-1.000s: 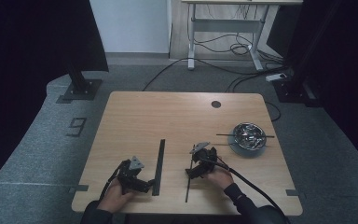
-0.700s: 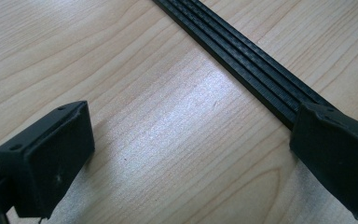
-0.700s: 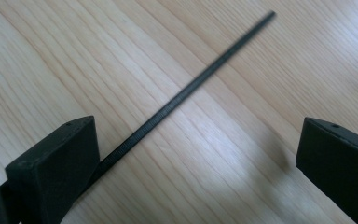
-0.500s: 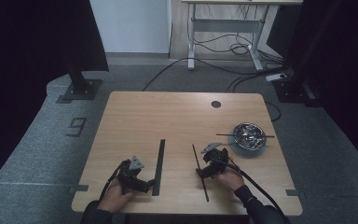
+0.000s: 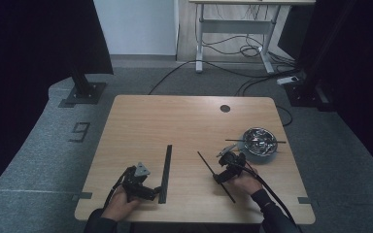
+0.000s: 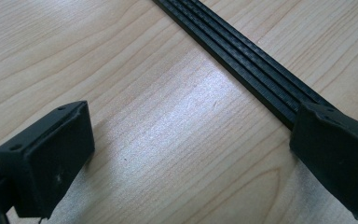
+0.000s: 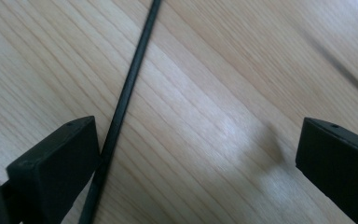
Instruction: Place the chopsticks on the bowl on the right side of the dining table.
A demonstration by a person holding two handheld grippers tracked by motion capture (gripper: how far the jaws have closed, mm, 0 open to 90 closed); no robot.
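**Thin Rod Swings Across the Bench as Flat Strip Waits**

Swinging away from its earlier upright line, the thin black rod (image 5: 216, 176) now lies slanted across the near right of the bench (image 5: 184, 121), and our right hand-held gripper (image 5: 229, 166) has shifted rightward with it over the past second. Our left hand-held gripper (image 5: 143, 187) and the flat black strip (image 5: 165, 172) sit just where they were.

From the right gripper view, our jaws stand wide apart with nothing between them; the rod (image 7: 121, 107) runs along the wood just beside one jaw. From the left gripper view, the jaws are likewise spread wide and hold nothing, while the ribbed strip (image 6: 242, 60) passes under the far jaw's tip.

We judge the step in hand to be lining up the rod for a pick. The next move calls for centring the open jaws across the rod, lowering to the wood and closing squarely, since so slim a piece may roll or slip.

A steel bowl (image 5: 259, 141) with another rod laid across its rim stands at the right of the bench. On the floor mat to the left we read a single mark, "9" (image 5: 80, 131); no brand or label is legible on the parts.
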